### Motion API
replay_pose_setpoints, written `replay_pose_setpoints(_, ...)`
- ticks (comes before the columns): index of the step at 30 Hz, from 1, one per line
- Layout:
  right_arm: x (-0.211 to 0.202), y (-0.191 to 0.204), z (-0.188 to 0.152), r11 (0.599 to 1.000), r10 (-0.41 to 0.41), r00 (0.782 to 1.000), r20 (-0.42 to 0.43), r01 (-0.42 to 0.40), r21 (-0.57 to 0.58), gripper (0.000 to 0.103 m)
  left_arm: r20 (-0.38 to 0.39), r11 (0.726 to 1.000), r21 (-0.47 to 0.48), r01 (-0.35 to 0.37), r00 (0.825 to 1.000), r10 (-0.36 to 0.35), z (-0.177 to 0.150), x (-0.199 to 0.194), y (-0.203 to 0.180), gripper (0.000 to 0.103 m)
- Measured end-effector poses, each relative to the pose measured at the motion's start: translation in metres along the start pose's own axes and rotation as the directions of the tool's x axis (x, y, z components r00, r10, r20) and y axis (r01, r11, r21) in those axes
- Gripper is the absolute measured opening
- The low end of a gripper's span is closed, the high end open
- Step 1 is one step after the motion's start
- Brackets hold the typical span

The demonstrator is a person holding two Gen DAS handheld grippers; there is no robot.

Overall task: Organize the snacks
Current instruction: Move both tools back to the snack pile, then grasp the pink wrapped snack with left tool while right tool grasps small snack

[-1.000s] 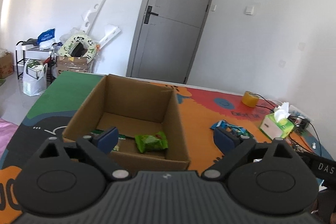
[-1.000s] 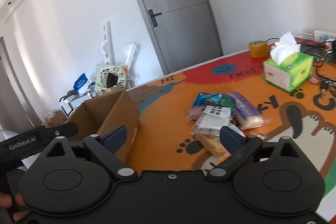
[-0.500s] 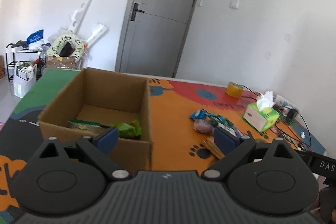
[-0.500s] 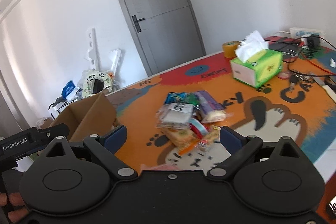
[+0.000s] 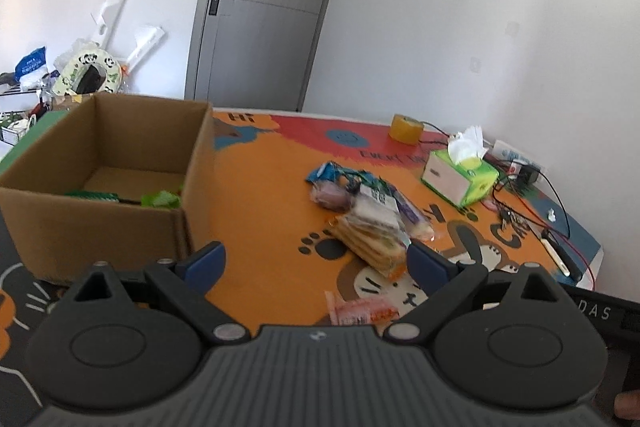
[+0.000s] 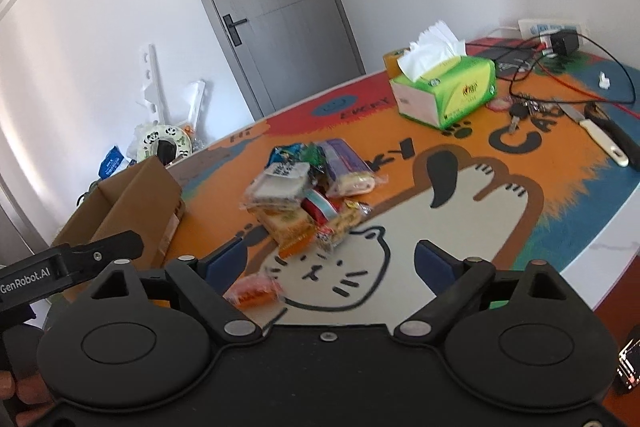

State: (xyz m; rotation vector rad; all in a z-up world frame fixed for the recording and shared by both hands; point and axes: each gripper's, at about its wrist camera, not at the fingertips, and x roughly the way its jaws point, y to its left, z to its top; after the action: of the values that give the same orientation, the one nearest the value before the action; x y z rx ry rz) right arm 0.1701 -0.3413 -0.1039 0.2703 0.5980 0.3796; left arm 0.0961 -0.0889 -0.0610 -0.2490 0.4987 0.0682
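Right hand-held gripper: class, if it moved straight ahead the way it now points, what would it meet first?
Probably the mat on the table; its open fingers frame a bare patch. The snack pile lies just left of that line, so a slight drift could reach it first. Depth is unclear.

the cartoon mat [image 5: 264,195] carries a cardboard box [image 5: 100,227], a snack pile [image 5: 368,223] right of it, tissue box [image 5: 460,179] beyond.

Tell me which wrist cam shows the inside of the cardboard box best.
Left wrist. It looks over the near wall of the cardboard box into the open top, showing the floor and green packets inside. The right wrist view catches the box only from outside at the left edge, partly behind the left gripper; its inside is hidden.
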Motion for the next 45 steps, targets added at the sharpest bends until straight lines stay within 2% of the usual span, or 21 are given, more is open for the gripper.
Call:
replay_pose_setpoints(6,0.009,-0.008,-0.006,1.0,-0.016,1.0,-0.026,0.016,0.018,0.084,-0.038,1.0,0.016,0.004,0.999,-0.003,-0.011,0.015,-0.008,0.097)
replay_pose_setpoints(15,0.013,-0.02,-0.011,0.999,-0.032,0.999,-0.037,0.033,0.033,0.082,-0.076,0.999,0.04,0.003,0.997,0.0,-0.026,0.034,-0.021,0.097)
replay_pose_setpoints(19,0.015,-0.026,-0.013,0.999,-0.035,0.998,-0.046,0.037,0.036,0.076,-0.092,0.999,0.049,0.008,0.996,-0.004,-0.032,0.042,-0.028,0.096)
replay_pose_setpoints(27,0.031,-0.034,-0.013,0.998,-0.034,0.997,-0.067,0.037,0.046,0.071,-0.132,0.999,0.051,-0.015,0.991,0.021,-0.04,0.066,-0.035,0.094)
replay_pose_setpoints(29,0.035,-0.032,-0.012,0.998,-0.029,0.997,-0.067,0.032,0.046,0.071,-0.133,0.998,0.058,-0.023,0.991,0.03,-0.043,0.071,-0.036,0.091)
replay_pose_setpoints(32,0.042,-0.029,-0.009,0.999,-0.02,0.998,-0.066,0.022,0.037,0.071,-0.123,0.995,0.098,-0.014,0.992,0.026,-0.045,0.071,-0.04,0.075)
replay_pose_setpoints(33,0.045,-0.027,-0.007,0.999,-0.016,0.998,-0.065,0.018,0.034,0.071,-0.123,0.994,0.109,0.0,0.992,0.014,-0.044,0.071,-0.04,0.061)
replay_pose_setpoints(34,0.047,-0.025,-0.006,0.999,-0.013,0.998,-0.063,0.015,0.031,0.071,-0.124,0.995,0.104,0.01,0.992,0.003,-0.043,0.071,-0.039,0.055)
replay_pose_setpoints(37,0.054,-0.021,-0.001,0.999,-0.01,0.998,-0.055,0.012,0.034,0.071,-0.127,0.997,0.073,0.022,0.992,-0.013,-0.04,0.072,-0.034,0.05)
replay_pose_setpoints(45,0.073,-0.011,0.01,1.0,-0.003,0.999,-0.052,0.004,0.024,0.07,-0.115,1.0,0.026,0.004,0.993,-0.001,-0.03,0.076,-0.021,0.049)
